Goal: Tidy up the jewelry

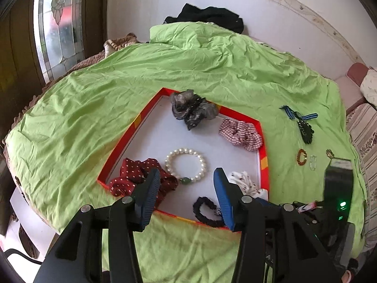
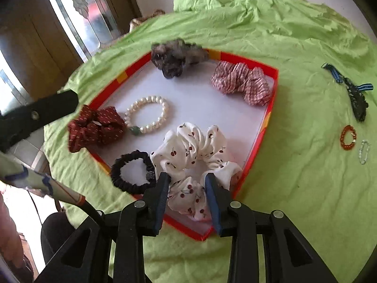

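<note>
Right wrist view shows the right gripper (image 2: 187,184) with jaws apart around the cherry-print scrunchie (image 2: 195,155) inside the red tray (image 2: 271,115); the left gripper (image 1: 186,179) hovers spread above the tray's pearl bracelet (image 1: 186,165).

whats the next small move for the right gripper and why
Probably lift the right gripper away from the cherry scrunchie and swing right toward the orange bead bracelet. Its fingers sit open around the scrunchie, which already lies inside the red tray, while that bracelet, the clear bead bracelet and the black hair clip lie out on the green sheet.
</note>
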`<state>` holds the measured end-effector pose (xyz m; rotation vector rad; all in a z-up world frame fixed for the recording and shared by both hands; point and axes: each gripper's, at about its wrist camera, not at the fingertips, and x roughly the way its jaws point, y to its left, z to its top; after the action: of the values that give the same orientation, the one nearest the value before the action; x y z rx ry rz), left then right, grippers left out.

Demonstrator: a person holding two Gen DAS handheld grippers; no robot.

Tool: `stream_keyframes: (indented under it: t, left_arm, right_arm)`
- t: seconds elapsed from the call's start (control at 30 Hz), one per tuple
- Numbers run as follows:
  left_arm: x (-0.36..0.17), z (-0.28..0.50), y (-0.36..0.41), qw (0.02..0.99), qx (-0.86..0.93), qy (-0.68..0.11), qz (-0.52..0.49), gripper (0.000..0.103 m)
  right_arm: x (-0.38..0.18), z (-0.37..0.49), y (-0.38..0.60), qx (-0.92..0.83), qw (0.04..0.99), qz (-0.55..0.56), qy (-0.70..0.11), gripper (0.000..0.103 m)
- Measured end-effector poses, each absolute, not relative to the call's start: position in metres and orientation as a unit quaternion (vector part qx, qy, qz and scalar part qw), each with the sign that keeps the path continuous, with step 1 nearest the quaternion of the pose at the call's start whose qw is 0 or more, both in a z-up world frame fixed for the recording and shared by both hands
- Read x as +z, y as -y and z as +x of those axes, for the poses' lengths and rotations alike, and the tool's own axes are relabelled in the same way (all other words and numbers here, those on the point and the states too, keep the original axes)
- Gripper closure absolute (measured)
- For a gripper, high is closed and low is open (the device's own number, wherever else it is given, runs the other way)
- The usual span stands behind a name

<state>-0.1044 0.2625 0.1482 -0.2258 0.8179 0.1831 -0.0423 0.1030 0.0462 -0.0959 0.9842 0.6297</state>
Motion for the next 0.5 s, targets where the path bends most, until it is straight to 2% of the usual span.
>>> stream_keyframes:
  t: [0.13, 0.23, 0.5]
  left_arm:
    - [0.157, -0.115, -0.245, 0.913, 0.088, -0.386, -0.099, 0.057]
    - [0.163, -0.126, -0.224, 0.917, 0.078, -0.381, -0.092, 0.054]
    - [0.165, -0.15, -0.154, 0.925, 0.069, -0.373, -0.029, 0.053]
  right_arm:
    - [0.073, -0.06, -0.072, 0.292, 0.856, -0.024, -0.426, 0.067]
    - [0.085, -0.077, -0.038, 0.271, 0.875, -0.018, -0.401, 0.061]
    - [0.069, -0.114, 0.061, 0.172, 0.903, 0.015, -0.394, 0.06]
